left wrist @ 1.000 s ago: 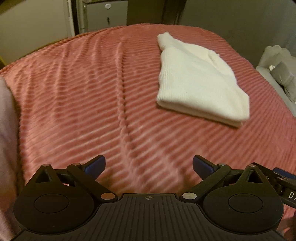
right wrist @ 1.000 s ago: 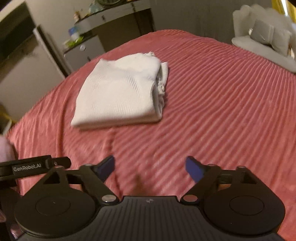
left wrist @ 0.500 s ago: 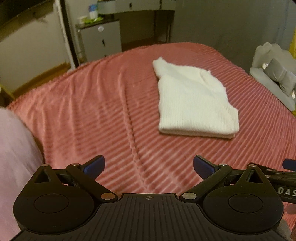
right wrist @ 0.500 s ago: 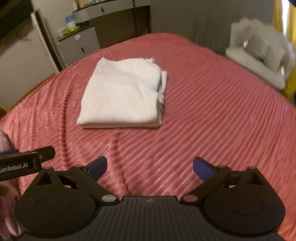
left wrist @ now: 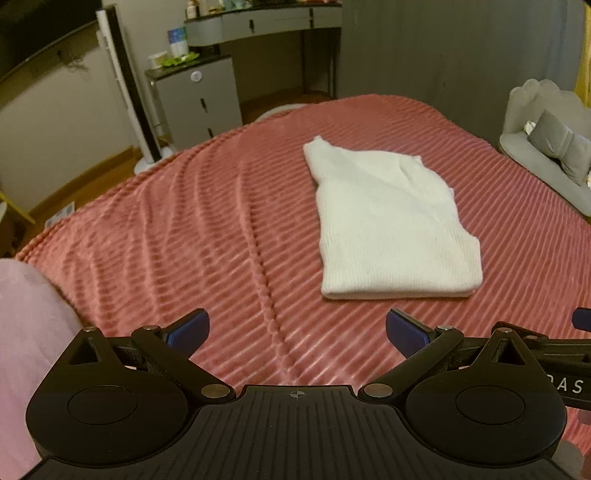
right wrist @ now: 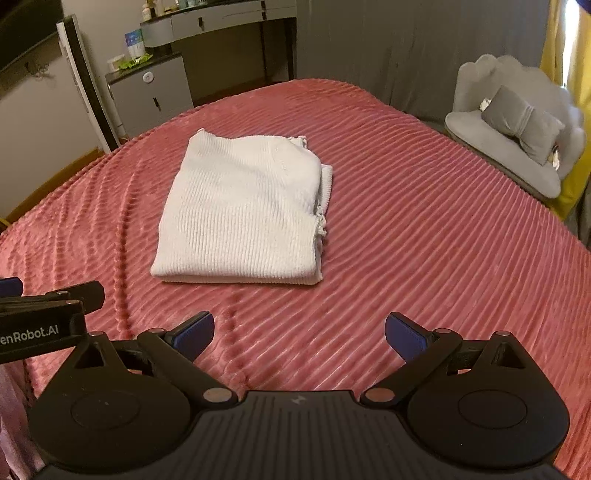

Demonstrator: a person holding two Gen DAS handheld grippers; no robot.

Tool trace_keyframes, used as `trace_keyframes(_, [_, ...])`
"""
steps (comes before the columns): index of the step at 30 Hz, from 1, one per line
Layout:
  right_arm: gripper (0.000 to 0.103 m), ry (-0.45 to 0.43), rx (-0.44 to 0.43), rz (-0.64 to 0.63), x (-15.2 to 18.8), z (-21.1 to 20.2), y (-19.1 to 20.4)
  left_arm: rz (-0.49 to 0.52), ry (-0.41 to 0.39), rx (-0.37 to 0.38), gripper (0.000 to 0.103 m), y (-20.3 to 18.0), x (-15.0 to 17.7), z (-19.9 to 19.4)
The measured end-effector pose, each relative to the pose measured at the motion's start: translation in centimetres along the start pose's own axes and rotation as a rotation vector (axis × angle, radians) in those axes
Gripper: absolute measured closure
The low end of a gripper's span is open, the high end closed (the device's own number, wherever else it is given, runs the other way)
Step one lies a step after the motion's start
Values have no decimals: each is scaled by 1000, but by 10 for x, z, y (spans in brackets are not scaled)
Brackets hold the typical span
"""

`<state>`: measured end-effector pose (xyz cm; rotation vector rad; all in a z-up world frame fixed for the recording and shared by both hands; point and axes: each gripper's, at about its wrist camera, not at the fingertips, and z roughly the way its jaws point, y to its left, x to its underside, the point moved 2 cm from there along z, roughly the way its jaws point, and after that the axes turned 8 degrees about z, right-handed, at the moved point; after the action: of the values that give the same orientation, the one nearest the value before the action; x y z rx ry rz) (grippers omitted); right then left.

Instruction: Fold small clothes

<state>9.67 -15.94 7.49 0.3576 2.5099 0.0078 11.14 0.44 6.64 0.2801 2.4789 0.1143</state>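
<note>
A white knitted garment (left wrist: 388,221) lies folded into a flat rectangle on the pink ribbed bedspread (left wrist: 184,229). It also shows in the right wrist view (right wrist: 240,214), left of centre. My left gripper (left wrist: 295,330) is open and empty, held above the bedspread well short of the garment. My right gripper (right wrist: 299,332) is open and empty too, also short of the garment. The left gripper's body shows at the left edge of the right wrist view (right wrist: 40,321).
A grey cabinet (left wrist: 195,99) and a desk (left wrist: 266,26) stand beyond the bed's far edge. A grey armchair with a cushion (right wrist: 517,133) stands at the right. Pink cloth (left wrist: 26,339) shows at the near left.
Both grippers have pulled back and risen away from the folded garment, which now looks smaller and farther off. More of the room behind the bed is in view.
</note>
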Motion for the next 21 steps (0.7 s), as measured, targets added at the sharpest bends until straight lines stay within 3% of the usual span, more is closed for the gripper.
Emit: trace_keyframes(21, [4,-13,-15,12,-3,3,-1,4,18,23,0,0,2,5])
